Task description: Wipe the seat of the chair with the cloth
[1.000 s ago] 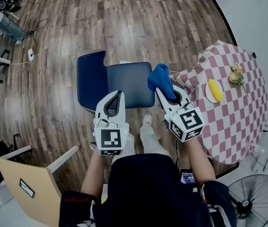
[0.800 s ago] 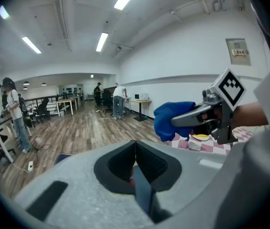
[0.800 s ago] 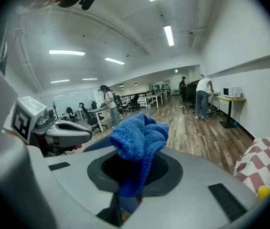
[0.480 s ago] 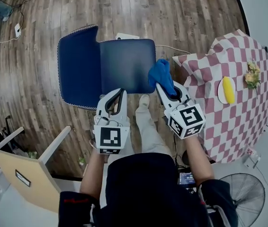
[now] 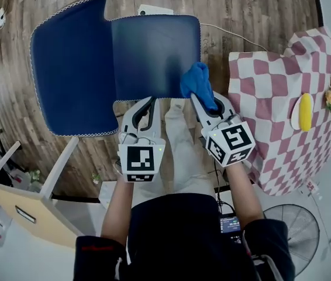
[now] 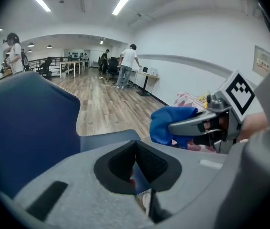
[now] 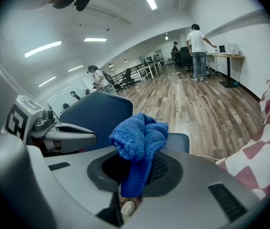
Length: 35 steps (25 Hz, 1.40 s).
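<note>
Pinching a bunched blue cloth (image 5: pixel 197 82), the right gripper (image 5: pixel 205 102) has its jaws clamped on the lower part of the wad, and most of the fabric sticks out past the tips. The cloth sits at the lower right corner of the dark blue chair seat (image 5: pixel 154 51) in the head view, over the seat's near edge; contact with the upholstery cannot be told. The left gripper (image 5: pixel 148 103) has its jaws pressed together with nothing in them, and it hovers just below the seat's lower edge, near the frame's middle. The backrest (image 5: pixel 72 69) lies to the left of the seat, and a checkered worktop (image 5: pixel 271 104) stands at the frame's right. The step in hand looks like the approach before the first stroke. To do it well, the loose wad should probably land first, not the hard jaw tips, with light downward pressure. Overlapping passes should then run from the right edge toward the backrest at the left and cover the corners. The pinch should stay firm so the cloth does not drag out. The left gripper is best kept off the wiped path, and the right elbow clear of the worktop.
</note>
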Motion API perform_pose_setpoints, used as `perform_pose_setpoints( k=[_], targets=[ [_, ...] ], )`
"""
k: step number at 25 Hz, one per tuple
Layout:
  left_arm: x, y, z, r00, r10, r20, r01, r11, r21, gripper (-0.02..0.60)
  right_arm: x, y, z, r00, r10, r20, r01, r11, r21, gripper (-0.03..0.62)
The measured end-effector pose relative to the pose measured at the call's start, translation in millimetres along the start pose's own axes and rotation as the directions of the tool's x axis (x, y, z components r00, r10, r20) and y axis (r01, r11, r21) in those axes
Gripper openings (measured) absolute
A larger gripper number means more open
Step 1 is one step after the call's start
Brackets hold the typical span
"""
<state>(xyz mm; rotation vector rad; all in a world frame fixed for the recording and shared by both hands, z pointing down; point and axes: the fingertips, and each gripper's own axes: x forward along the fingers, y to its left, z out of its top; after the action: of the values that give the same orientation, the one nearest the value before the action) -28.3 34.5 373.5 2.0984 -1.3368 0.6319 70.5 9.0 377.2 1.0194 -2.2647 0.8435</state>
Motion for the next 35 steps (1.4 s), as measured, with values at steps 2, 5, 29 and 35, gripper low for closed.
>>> perform_pose_setpoints(
  k=[2,5,29,35],
  targets=[
    [12.4,3.8,-21.8,0.999,-0.002,-0.039,0.002,1.0,-0.002,0.015,12.5,-9.2,-14.4,1.0,-0.013,-0.018,0.014,1.0,0.007,0.048],
    [34.5,11.3,-51.2,0.996,-0.006,-0.092,0.006,1.0,-0.008,0.015,30.7,-26.3,-30.9,0.999,-0.026,-0.03,0.026,1.0,0.018,0.048],
    [157.2,48.1,-213.1,0.943,-0.12,-0.31,0.043,0.969,-0.244,0.043,127.5,-76.6,-154.0,0.978,-0.031,-0.206,0.043,0.997,0.057,0.048],
    [164.3,74.9,-217.5,0.952,-0.04,-0.304,-0.027,0.976,-0.214,0.265,140.1,-76.7,-160.9,0.974,-0.016,-0.227,0.029,0.998,0.053,0.048]
  ],
)
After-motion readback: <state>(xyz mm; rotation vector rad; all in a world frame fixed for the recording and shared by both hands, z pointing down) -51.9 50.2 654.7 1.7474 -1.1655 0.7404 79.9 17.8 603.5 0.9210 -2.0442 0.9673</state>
